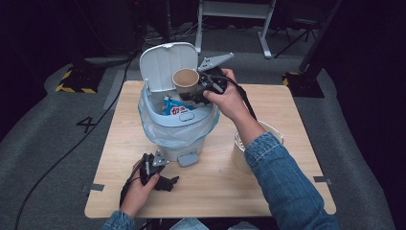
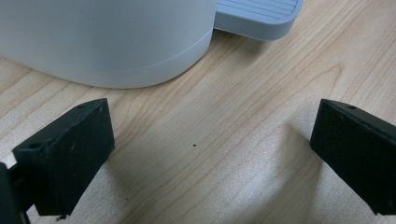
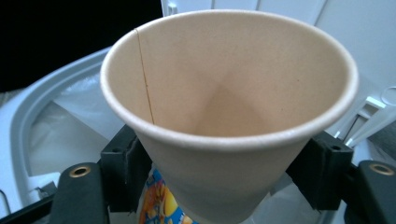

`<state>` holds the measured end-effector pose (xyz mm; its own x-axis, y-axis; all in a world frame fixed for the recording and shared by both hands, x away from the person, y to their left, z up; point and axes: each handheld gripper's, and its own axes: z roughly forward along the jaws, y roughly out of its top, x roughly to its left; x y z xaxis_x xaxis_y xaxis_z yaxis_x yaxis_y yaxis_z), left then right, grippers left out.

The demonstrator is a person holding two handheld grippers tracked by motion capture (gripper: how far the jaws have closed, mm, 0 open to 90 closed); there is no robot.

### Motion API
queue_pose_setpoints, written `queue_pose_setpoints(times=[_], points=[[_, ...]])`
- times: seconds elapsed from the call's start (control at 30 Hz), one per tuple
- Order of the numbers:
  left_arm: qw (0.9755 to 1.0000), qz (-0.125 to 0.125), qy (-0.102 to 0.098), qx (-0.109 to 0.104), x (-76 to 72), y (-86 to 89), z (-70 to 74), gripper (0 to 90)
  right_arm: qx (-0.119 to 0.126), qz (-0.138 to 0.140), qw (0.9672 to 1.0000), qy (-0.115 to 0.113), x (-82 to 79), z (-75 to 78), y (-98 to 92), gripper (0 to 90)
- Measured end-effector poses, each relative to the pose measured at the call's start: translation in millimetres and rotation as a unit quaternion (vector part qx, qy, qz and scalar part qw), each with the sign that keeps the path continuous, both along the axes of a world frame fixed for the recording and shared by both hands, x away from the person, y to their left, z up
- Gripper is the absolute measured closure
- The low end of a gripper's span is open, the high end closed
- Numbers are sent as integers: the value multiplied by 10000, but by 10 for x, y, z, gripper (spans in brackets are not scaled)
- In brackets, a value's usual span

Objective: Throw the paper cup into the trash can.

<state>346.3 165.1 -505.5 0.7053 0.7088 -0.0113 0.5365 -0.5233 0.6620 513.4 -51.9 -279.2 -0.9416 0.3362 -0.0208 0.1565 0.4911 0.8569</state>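
Right gripper [image 1: 200, 88] is squeezing paper cup [image 1: 186, 78] over open bin [image 1: 178, 125]; best spreading jaws only once centred above liner. Left gripper [image 1: 165, 182] is resting wide, empty, on table [image 1: 268, 187].

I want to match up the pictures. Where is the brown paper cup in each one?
High view: paper cup upper middle, held over the open bin.
Left gripper view: not in it.
Right gripper view: cup centre, squeezed by the right tool.
Shared landmark: the bin's pale wall.
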Motion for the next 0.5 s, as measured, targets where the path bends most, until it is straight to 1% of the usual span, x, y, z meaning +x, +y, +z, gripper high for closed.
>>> queue_pose_setpoints(times=[0.03,0.07,0.1,0.13,0.17,0.2,0.27,0.4,0.43,0.5], points=[[10000,-6,4,-2,1,0,0,0,-44,24,10000,-4,0,4,6,278],[10000,-11,7,-1,2,1,0,0,-71,33,10000,-7,-1,5,13,236],[10000,-14,8,0,2,1,0,0,-89,3,9999,-80,-6,5,21,175],[10000,-13,7,1,2,1,0,0,-118,-48,9997,-216,-17,6,31,165],[10000,-13,8,0,2,1,0,0,-118,-48,9997,-216,-17,6,31,165],[10000,-10,4,-1,2,0,0,0,-69,-18,9997,-234,-22,6,32,167],[10000,-4,7,-15,1,-1,-1,0,-65,-34,9994,-324,-36,13,35,156],[10000,-10,3,0,2,0,0,0,105,-82,9990,-425,-70,58,14,165],[10000,-12,5,1,2,1,0,0,231,-105,9988,-410,-91,102,-19,181],[10000,-10,4,-2,2,0,0,0,278,-104,9986,-427,-104,127,-40,186]])
